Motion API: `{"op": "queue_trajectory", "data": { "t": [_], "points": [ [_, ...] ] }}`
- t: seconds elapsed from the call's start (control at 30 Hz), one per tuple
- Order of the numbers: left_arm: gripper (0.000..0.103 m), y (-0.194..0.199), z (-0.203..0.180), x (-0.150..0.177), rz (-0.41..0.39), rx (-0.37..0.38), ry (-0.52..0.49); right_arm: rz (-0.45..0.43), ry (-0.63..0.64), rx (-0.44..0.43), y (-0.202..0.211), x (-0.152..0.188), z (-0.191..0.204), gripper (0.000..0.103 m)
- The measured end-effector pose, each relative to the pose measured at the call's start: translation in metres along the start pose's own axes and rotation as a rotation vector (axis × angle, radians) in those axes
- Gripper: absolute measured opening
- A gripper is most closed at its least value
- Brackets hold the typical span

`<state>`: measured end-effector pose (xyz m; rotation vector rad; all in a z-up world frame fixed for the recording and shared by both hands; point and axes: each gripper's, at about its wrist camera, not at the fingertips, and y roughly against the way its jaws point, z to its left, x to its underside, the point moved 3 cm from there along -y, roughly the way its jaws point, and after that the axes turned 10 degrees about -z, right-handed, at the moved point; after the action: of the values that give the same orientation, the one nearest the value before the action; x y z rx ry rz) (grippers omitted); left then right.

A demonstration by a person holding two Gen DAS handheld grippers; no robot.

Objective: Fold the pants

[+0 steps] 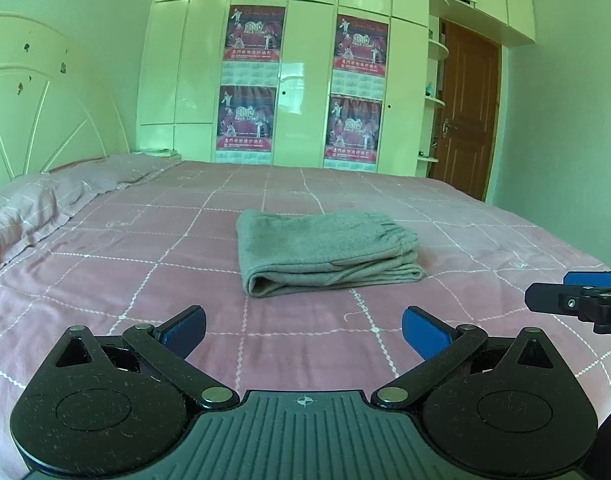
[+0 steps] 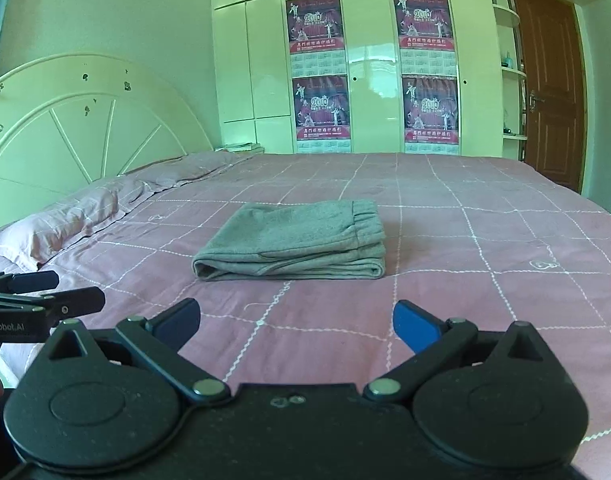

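Note:
The grey pants (image 1: 325,252) lie folded into a compact rectangle on the pink checked bedspread (image 1: 145,280), elastic waistband at the right end. They also show in the right wrist view (image 2: 293,246). My left gripper (image 1: 303,330) is open and empty, held back from the pants near the bed's front. My right gripper (image 2: 295,322) is open and empty, also short of the pants. Each gripper shows at the edge of the other's view: the right one (image 1: 573,292) at the right, the left one (image 2: 45,294) at the left.
Pink pillows (image 2: 65,224) lie at the left by the white headboard (image 2: 85,120). A white wardrobe (image 1: 305,80) with red calendars stands behind the bed. A brown door (image 1: 465,108) is at the back right.

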<state>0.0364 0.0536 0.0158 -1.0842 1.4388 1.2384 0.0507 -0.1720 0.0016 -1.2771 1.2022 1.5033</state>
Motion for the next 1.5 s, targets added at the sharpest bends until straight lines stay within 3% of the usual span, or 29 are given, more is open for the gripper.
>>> {"op": "queue_trajectory", "data": {
  "t": [1.5],
  "points": [
    [0.103, 0.0035, -0.0030, -0.0008, 0.010, 0.018, 0.000, 0.026, 0.015, 0.004, -0.0010, 0.0068, -0.0027, 0.097]
  ]
}}
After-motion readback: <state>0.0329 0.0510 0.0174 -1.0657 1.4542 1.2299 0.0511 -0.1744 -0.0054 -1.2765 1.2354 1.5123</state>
